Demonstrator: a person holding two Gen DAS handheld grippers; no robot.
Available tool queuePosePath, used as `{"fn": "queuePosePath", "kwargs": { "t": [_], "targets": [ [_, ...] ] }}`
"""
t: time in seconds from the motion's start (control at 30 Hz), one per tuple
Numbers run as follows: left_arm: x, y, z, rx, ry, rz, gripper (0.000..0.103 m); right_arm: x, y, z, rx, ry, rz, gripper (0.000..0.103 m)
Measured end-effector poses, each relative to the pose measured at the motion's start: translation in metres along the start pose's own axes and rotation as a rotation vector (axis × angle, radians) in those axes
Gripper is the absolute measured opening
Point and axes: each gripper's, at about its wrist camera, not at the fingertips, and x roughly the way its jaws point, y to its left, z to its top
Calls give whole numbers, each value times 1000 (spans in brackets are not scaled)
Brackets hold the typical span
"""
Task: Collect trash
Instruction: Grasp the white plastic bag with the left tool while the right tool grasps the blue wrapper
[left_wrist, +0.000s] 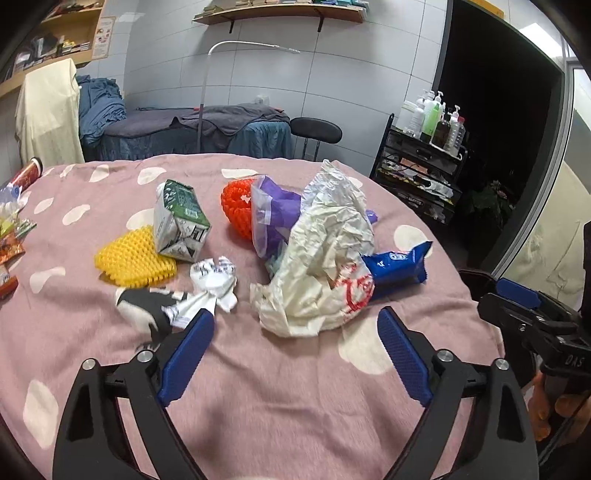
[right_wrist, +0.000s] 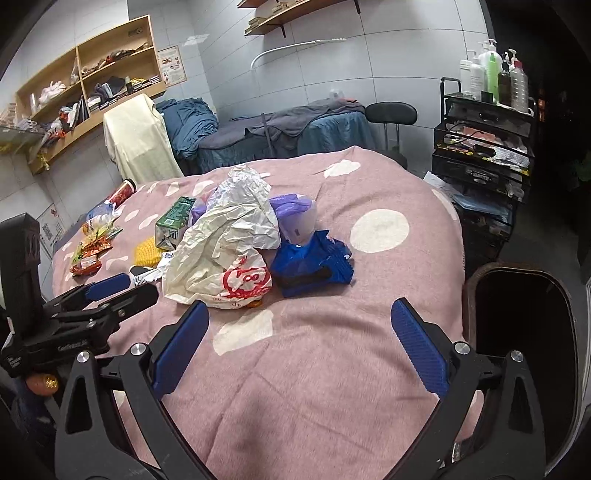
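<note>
Little of the collecting looks done: the trash lies spread over the pink blanket with pale spots (left_wrist: 280, 398), and nothing is held. At the middle sits a crumpled white plastic bag with red print (left_wrist: 325, 266), with a shiny blue snack wrapper (left_wrist: 397, 267) touching its right side and a purple plastic bag (left_wrist: 273, 218) and an orange foam fruit net (left_wrist: 238, 205) just behind it. To the left lie a dented green and white drink carton (left_wrist: 181, 223), a yellow foam fruit net (left_wrist: 135, 260) partly under it, and a crumpled black and white paper wrapper (left_wrist: 184, 295) nearer the camera. More packets and a bottle (right_wrist: 94, 236) lie at the far left edge. In the right wrist view, a dark open bin (right_wrist: 524, 332) stands beside the bed at the near right, probably where the pieces should go; its contents cannot be seen.

The left gripper (left_wrist: 295, 328) points down and forward at the near edge of the white bag, its blue fingers spread wide with only blanket between them. The right gripper (right_wrist: 299, 319) hovers likewise, jaws apart and empty, aimed between the white bag and the blue wrapper. Both stop short of touching anything.
</note>
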Motion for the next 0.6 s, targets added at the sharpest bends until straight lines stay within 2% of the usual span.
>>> {"fn": "queuePosePath", "kwargs": {
  "t": [0.17,0.37,0.5,0.57,0.6],
  "targets": [
    [25,2,16,48,37,-14,81,21,-10,13,-11,33,-1,97],
    [50,4,25,73,114,-46,67,55,-12,27,-98,103,-5,97],
    [57,0,23,77,147,-71,48,82,-10,36,-138,160,-18,97],
    [58,-2,22,81,155,-82,37,92,-9,38,-151,177,-19,90],
    [57,-3,20,81,161,-89,30,97,-8,39,-157,191,-11,82]
  ]
}}
